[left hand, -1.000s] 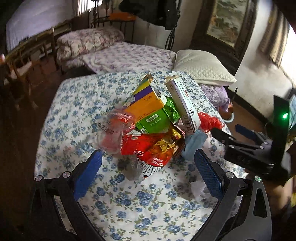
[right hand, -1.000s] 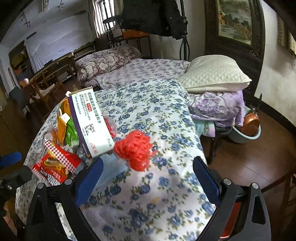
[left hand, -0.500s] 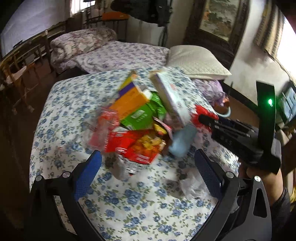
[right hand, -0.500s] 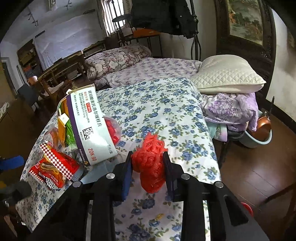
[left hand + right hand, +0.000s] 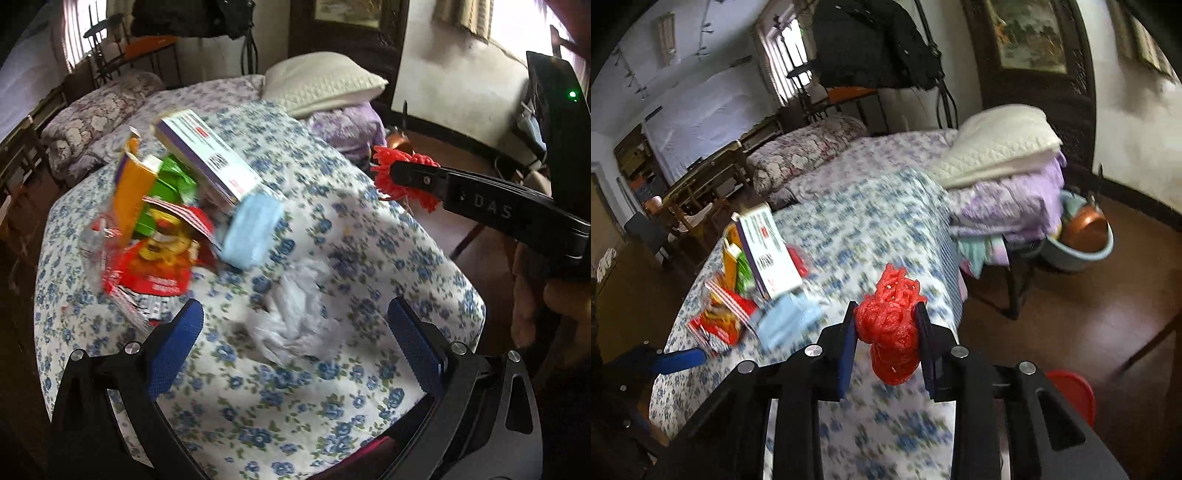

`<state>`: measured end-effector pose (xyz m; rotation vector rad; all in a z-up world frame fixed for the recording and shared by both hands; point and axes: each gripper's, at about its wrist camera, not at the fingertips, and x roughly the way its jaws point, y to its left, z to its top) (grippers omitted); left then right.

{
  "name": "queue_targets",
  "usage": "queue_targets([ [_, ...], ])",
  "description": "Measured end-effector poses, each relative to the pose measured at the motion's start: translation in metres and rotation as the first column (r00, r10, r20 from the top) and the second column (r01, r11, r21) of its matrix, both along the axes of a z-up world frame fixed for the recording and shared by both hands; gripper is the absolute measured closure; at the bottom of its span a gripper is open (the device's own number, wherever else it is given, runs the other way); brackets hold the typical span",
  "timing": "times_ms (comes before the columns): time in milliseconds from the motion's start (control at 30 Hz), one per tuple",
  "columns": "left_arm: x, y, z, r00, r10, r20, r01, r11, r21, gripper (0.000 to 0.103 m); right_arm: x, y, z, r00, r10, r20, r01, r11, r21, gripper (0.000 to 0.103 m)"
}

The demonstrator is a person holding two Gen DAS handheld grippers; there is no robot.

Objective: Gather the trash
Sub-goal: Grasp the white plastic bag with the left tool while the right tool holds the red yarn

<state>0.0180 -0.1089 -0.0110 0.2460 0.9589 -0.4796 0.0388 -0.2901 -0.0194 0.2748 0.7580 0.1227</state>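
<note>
From over the left gripper (image 5: 293,332) the jaws are standing wide apart with nothing in them, and a crumpled white plastic wrapper (image 5: 295,317) is lying on the blue-flowered bedspread (image 5: 369,240) straight ahead, just past the blue pads and roughly centred between them, its long axis running away from the camera; the heap of snack packets and cartons (image 5: 162,218) is sitting further off to the left, so the wrapper is looking like this hand's nearest piece. To the right, the other gripper is holding a red mesh bundle (image 5: 402,177) clear of the bed. From over the right gripper (image 5: 888,332) the jaws, which have just been closing, are pinching the red mesh bundle (image 5: 892,328) between the pads, and a red bin rim (image 5: 1071,391) is showing low to the right, beyond the bed edge
</note>
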Motion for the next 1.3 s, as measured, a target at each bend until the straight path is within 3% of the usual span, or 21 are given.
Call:
queue_targets([
  [300, 0.007, -0.012, -0.019, 0.999, 0.001, -0.050, 0.001, 0.999, 0.035, 0.008, -0.004, -0.008, 0.001, 1.000, 0.010, 0.019, -0.010, 1.000, 0.020, 0.073],
  [467, 0.013, -0.019, -0.031, 0.992, -0.003, -0.125, 0.006, 1.000, 0.024, 0.024, -0.005, -0.012, 0.001, 1.000, 0.005, 0.017, -0.006, 1.000, 0.030, 0.072],
  [533, 0.013, -0.022, -0.035, 0.991, -0.011, -0.136, 0.016, 0.999, 0.033, 0.035, -0.005, -0.014, 0.002, 1.000, 0.005, 0.021, -0.005, 0.999, 0.036, 0.072],
  [600, 0.012, -0.024, -0.037, 0.991, -0.014, -0.136, 0.020, 0.999, 0.041, 0.037, -0.006, -0.015, 0.002, 1.000, 0.004, 0.025, -0.005, 0.999, 0.038, 0.071],
  [733, 0.015, -0.022, -0.038, 0.990, 0.000, -0.144, 0.005, 0.999, 0.037, 0.038, -0.005, -0.015, 0.002, 1.000, 0.010, 0.022, -0.011, 0.999, 0.033, 0.071],
  [1000, 0.028, -0.006, -0.034, 0.978, 0.058, -0.198, -0.069, 0.997, -0.046, 0.038, -0.005, -0.015, 0.001, 1.000, 0.014, 0.022, -0.015, 0.999, 0.028, 0.071],
  [1067, 0.030, -0.007, -0.033, 0.981, 0.068, -0.182, -0.074, 0.997, -0.027, 0.051, -0.004, -0.015, 0.001, 1.000, 0.017, 0.021, -0.018, 1.000, 0.022, 0.071],
  [1100, 0.030, -0.008, -0.033, 0.983, 0.061, -0.174, -0.065, 0.998, -0.015, 0.068, -0.004, -0.015, 0.001, 1.000, 0.018, 0.021, -0.019, 1.000, 0.020, 0.071],
  [1300, 0.029, -0.005, -0.030, 0.985, 0.066, -0.162, -0.071, 0.997, -0.026, 0.079, -0.003, -0.016, 0.002, 1.000, 0.014, 0.023, -0.014, 1.000, 0.018, 0.071],
])
